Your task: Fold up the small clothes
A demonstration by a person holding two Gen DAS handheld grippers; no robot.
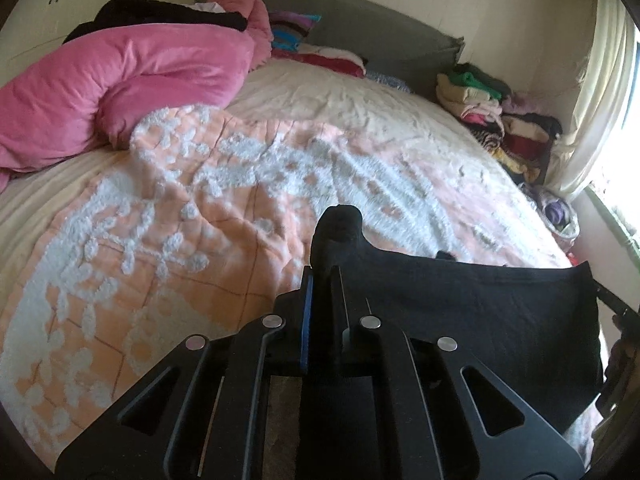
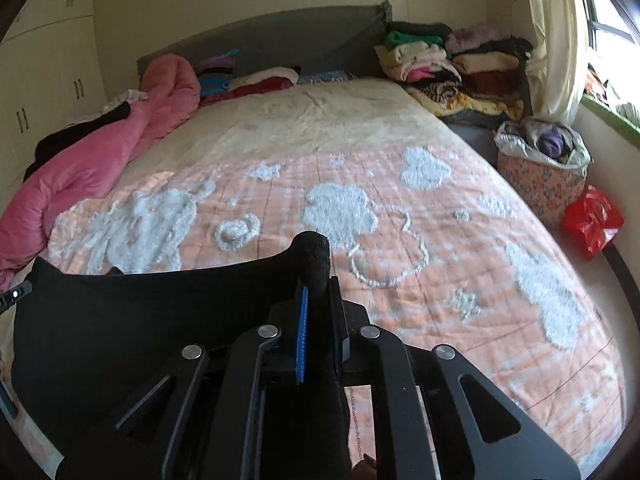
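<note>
A black garment [image 1: 480, 312] hangs stretched between my two grippers above the bed's peach and white quilt [image 1: 200, 208]. My left gripper [image 1: 322, 276] is shut on one top corner of it; a bunch of black cloth sticks out past the fingertips. In the right wrist view my right gripper [image 2: 318, 284] is shut on the other top corner, and the black garment [image 2: 140, 320] spreads to the left toward the other gripper [image 2: 16, 294]. The garment's lower part is hidden behind the gripper bodies.
A pink duvet [image 1: 100, 92] lies along the bed's left side. Stacks of folded clothes [image 2: 452, 68] sit at the far right by the grey headboard [image 2: 280, 36]. A floral basket of clothes [image 2: 540, 168] and a red bag [image 2: 592, 220] stand beside the bed under the window.
</note>
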